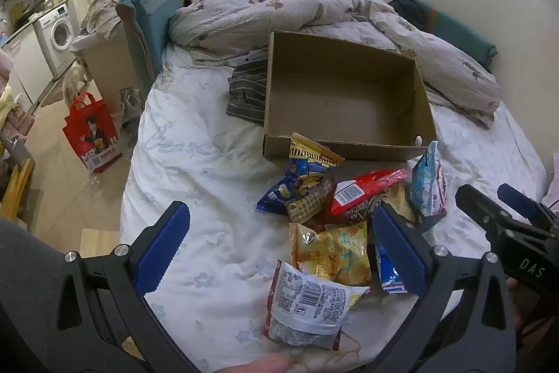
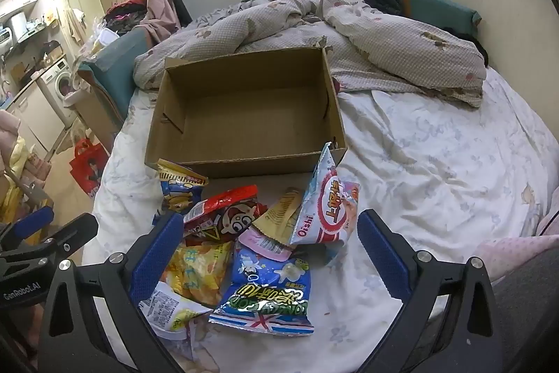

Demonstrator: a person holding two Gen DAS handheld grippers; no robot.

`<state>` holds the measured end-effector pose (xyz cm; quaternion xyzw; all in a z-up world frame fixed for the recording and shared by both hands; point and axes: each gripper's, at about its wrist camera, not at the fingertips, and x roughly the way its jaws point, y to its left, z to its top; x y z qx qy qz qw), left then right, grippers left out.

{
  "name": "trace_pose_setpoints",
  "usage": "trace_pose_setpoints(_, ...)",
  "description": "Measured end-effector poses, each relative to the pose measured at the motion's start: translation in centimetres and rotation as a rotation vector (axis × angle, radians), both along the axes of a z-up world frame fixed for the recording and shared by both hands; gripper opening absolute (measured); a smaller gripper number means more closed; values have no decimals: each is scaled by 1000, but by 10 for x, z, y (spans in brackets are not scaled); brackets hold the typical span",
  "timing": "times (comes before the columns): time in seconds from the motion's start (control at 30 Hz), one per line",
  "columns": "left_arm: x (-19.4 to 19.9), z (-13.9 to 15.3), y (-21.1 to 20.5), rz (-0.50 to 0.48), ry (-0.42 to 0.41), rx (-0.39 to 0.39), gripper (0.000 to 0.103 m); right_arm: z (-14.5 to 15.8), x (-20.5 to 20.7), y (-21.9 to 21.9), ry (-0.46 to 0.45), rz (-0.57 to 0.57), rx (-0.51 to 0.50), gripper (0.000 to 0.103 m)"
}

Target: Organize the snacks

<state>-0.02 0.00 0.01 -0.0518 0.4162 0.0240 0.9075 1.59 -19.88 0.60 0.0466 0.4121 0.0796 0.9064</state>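
Left hand-held gripper [image 1: 277,245], right hand-held gripper [image 2: 270,252] spread wide, nothing held; snack packets [image 2: 244,243] piled at 6 o'clock of cardboard box [image 2: 244,159], none boxed yet.

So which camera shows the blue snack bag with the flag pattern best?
The right wrist view: the blue bag lies fully visible between the open fingers. In the left wrist view, a finger hides most of it.

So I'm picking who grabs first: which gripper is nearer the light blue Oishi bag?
Right. The right gripper hovers open just below the Oishi bag; the left gripper sits farther left, over the yellow bag.
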Motion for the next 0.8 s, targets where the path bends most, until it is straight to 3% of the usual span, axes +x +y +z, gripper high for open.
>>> trace_pose_setpoints(0.8,0,0,-2,-8,11,6,103,0,0,1,-1,-2,1,102)
